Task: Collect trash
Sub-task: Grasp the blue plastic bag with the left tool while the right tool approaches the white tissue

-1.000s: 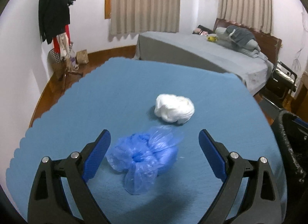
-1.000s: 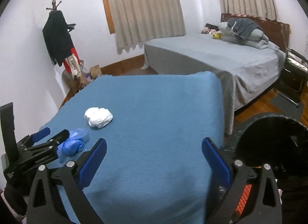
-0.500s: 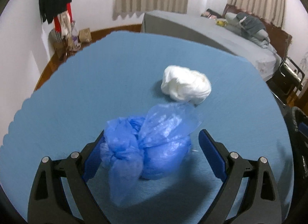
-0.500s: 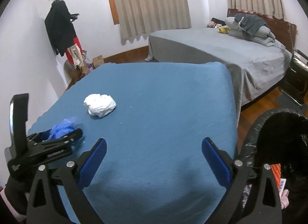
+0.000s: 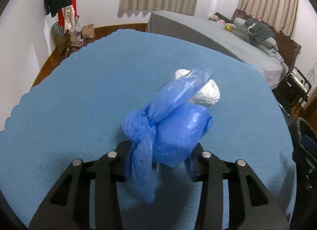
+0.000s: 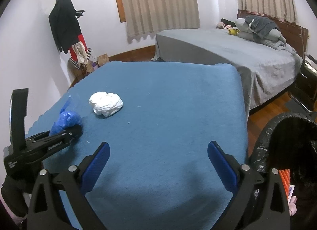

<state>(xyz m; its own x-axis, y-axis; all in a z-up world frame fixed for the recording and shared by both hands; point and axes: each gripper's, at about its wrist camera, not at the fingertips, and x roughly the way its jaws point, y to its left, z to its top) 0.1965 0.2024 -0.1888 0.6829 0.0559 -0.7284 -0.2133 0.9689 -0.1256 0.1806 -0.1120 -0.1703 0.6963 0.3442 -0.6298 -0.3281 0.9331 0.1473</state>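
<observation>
A knotted blue plastic bag [image 5: 174, 131] sits on the blue-covered table [image 5: 89, 91], and my left gripper [image 5: 160, 150] is closing with that bag between its jaws; the pads press its sides. Just behind the bag lies a crumpled white wad [image 5: 208, 93], partly hidden by it. The right wrist view shows the same blue bag [image 6: 66, 121] in the left gripper [image 6: 73, 131] near the table's left edge, with the white wad [image 6: 107, 104] to its right. My right gripper [image 6: 158, 150] hangs open over the table's [image 6: 178, 101] near part, nothing between its fingers.
A bin lined with a black bag [image 6: 287, 131] stands off the table's right edge, with some items inside. A grey bed [image 6: 227, 51] lies beyond the table. A coat rack [image 6: 65, 26] with clothes stands by the left wall.
The left gripper moved forward and down around the blue bag, and its jaws went from wide open to closed on it. The right gripper dipped slightly and stayed open.
</observation>
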